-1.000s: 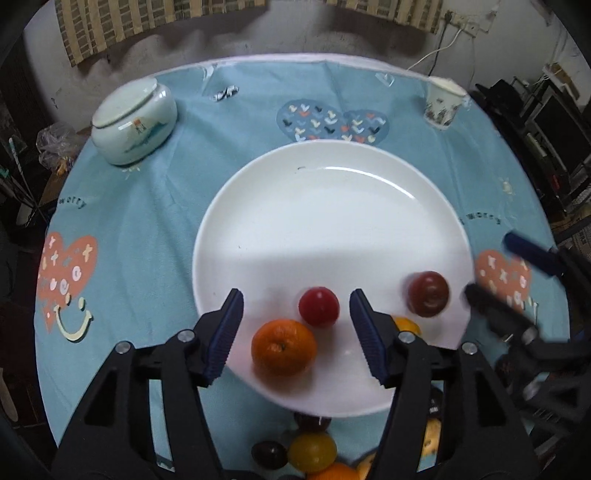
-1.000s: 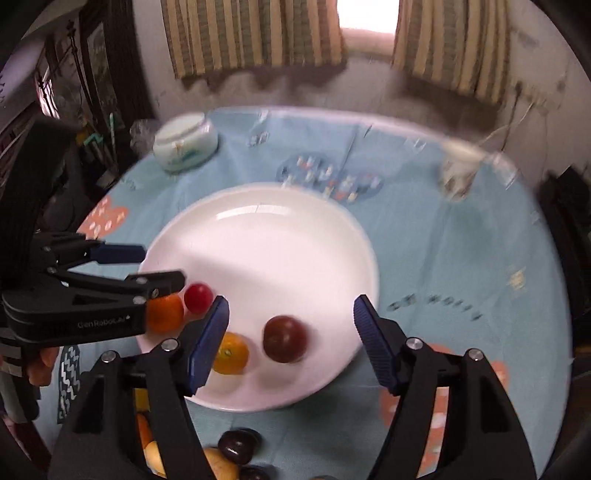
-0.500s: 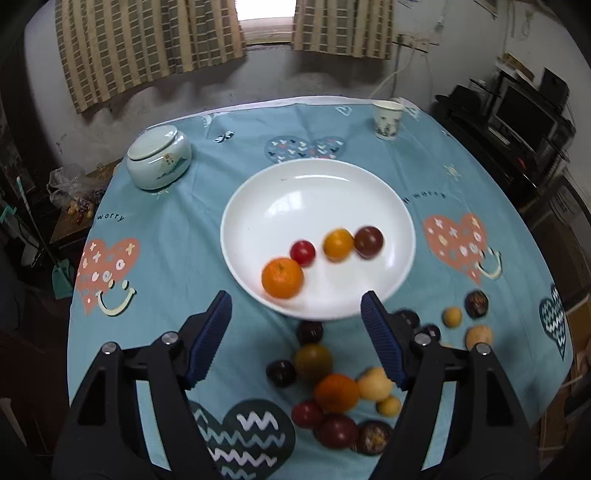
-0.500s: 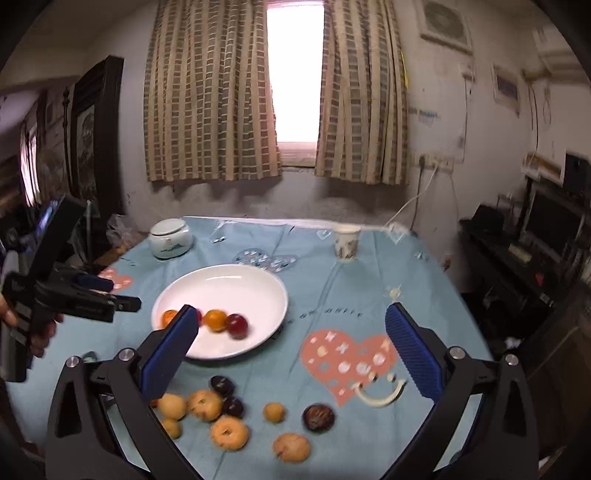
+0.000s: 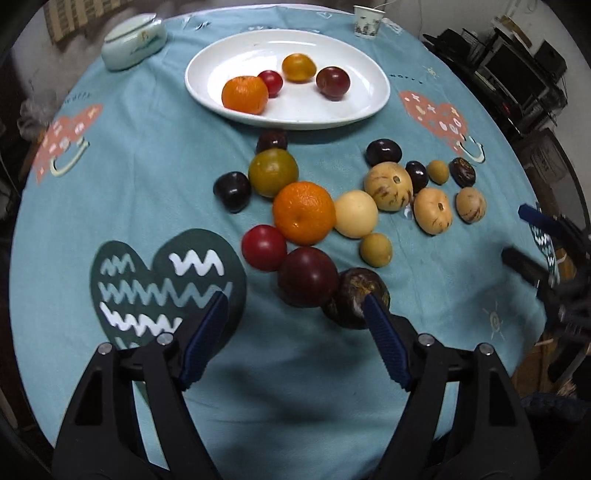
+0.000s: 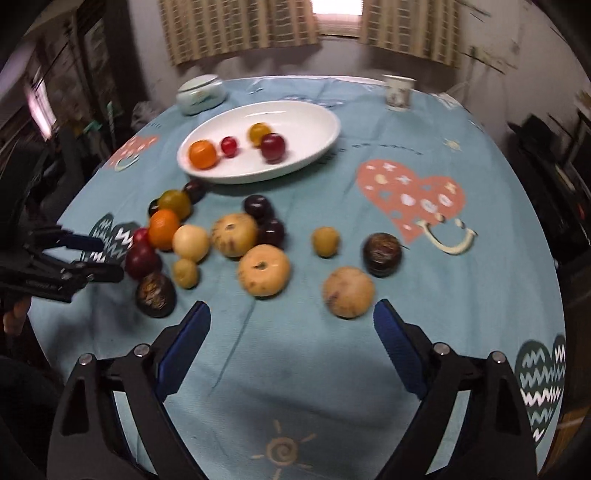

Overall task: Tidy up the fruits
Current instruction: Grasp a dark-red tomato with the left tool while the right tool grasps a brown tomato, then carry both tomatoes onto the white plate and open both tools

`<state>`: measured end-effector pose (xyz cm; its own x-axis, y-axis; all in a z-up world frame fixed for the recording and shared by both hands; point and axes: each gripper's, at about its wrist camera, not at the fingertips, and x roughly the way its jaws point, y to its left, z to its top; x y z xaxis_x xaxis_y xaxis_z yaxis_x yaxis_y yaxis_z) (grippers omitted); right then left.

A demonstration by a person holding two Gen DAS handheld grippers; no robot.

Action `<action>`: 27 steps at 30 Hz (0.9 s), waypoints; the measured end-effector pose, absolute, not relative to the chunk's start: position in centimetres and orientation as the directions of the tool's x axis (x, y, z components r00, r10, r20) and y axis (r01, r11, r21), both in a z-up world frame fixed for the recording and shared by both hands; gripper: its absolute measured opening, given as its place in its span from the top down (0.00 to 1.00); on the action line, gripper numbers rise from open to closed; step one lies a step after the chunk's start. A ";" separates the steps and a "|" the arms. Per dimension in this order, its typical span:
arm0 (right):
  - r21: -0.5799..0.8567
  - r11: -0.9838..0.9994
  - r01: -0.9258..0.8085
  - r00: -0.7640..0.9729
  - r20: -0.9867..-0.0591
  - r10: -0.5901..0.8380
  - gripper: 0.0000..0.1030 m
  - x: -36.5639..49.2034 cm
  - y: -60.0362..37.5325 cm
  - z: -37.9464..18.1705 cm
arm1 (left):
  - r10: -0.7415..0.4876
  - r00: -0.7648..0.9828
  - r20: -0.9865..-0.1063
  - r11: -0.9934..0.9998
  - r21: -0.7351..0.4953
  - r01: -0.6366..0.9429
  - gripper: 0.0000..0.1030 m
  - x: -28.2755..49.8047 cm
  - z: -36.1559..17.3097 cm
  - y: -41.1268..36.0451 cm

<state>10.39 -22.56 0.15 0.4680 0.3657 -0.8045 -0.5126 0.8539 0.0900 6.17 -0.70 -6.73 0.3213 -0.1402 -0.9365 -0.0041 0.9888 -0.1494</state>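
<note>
A white plate (image 5: pixel 369 107) (image 6: pixel 317 147) at the far side of the table holds an orange (image 5: pixel 244 94), a small red fruit (image 5: pixel 270 82), a yellow fruit (image 5: pixel 298 67) and a dark red plum (image 5: pixel 332 82). Several loose fruits lie nearer: a big orange (image 5: pixel 304 212), a dark red plum (image 5: pixel 307 277), a brown passion fruit (image 5: pixel 356 297), tan fruits (image 6: pixel 263 275). My left gripper (image 5: pixel 295 314) is open and empty, just short of the plum and passion fruit. My right gripper (image 6: pixel 291 314) is open and empty near a tan fruit (image 6: pixel 348 291).
A lidded ceramic jar (image 5: pixel 133 35) stands at the far left and a paper cup (image 6: pixel 398 92) at the far right. The round table has a blue heart-print cloth (image 6: pixel 295 387). Dark furniture stands around it.
Both grippers pulled back from the plate, rose, then came down low near the loose fruits at the near side. Both stayed open and empty.
</note>
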 end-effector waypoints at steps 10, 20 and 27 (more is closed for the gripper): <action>0.127 0.720 -0.682 0.302 -0.847 0.437 0.21 8.6 -16.1 -1.2 | -0.222 0.261 -0.940 0.957 -0.261 -0.129 0.62 8.4 -9.6 0.0; 0.203 0.709 -0.675 0.193 -0.879 0.436 0.33 10.2 -10.8 -4.5 | -0.175 0.314 -0.933 0.965 -0.226 -0.134 0.61 5.0 -6.8 3.1; 0.231 0.675 -0.700 0.153 -0.875 0.459 0.57 10.1 -11.4 -3.4 | -0.180 0.344 -0.921 0.968 -0.228 -0.104 0.61 5.1 -5.7 3.4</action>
